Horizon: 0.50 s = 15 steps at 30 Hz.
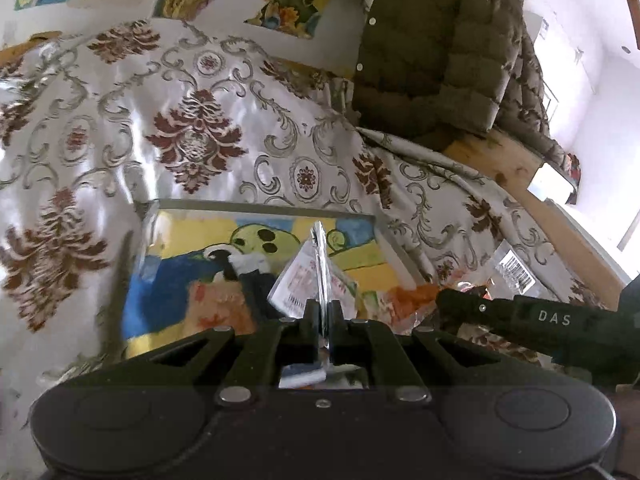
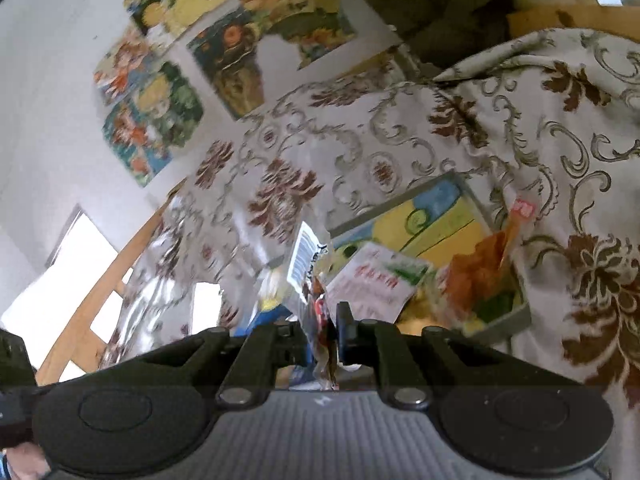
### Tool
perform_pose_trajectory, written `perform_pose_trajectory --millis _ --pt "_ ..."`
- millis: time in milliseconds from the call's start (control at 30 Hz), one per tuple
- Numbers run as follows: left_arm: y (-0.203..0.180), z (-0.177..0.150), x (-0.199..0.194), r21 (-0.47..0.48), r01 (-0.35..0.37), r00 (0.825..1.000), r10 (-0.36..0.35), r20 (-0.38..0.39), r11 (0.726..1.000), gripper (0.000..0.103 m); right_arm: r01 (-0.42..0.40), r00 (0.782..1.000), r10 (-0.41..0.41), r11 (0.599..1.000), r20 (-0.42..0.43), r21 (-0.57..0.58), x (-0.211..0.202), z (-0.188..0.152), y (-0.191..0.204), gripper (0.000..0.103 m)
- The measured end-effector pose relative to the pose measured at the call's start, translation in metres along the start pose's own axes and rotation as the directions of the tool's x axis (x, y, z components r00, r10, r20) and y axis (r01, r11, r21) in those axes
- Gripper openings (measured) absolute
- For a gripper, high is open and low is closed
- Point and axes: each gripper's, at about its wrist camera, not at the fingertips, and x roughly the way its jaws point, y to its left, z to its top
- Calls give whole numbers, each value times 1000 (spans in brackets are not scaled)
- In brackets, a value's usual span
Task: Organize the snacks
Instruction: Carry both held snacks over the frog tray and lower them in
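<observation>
My left gripper point(image 1: 323, 312) is shut on a white snack packet point(image 1: 298, 280) with red print, held edge-on above a tray point(image 1: 256, 205) with a colourful cartoon picture. The same packet shows in the right wrist view point(image 2: 372, 280) over the tray point(image 2: 516, 312). My right gripper point(image 2: 330, 320) is shut on a clear snack bag point(image 2: 308, 264) with a barcode label and red contents, held near the tray's left side. An orange snack bag point(image 2: 480, 268) lies in the tray; it also shows in the left wrist view point(image 1: 412, 300). The right gripper's black body point(image 1: 520, 316) reaches in from the right.
The table is covered with a shiny white cloth point(image 1: 120, 128) with brown floral patterns. An olive puffer jacket point(image 1: 432, 52) hangs on a chair at the back right. Colourful pictures point(image 2: 156, 120) hang on the wall. A clear packet with a barcode point(image 1: 516, 270) lies right of the tray.
</observation>
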Motion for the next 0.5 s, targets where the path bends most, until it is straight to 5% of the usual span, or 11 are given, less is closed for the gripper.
perform_pose_trajectory --millis 500 --pt "-6 12 97 -7 -43 997 43 -58 999 3 65 996 -67 997 52 34 64 17 -52 13"
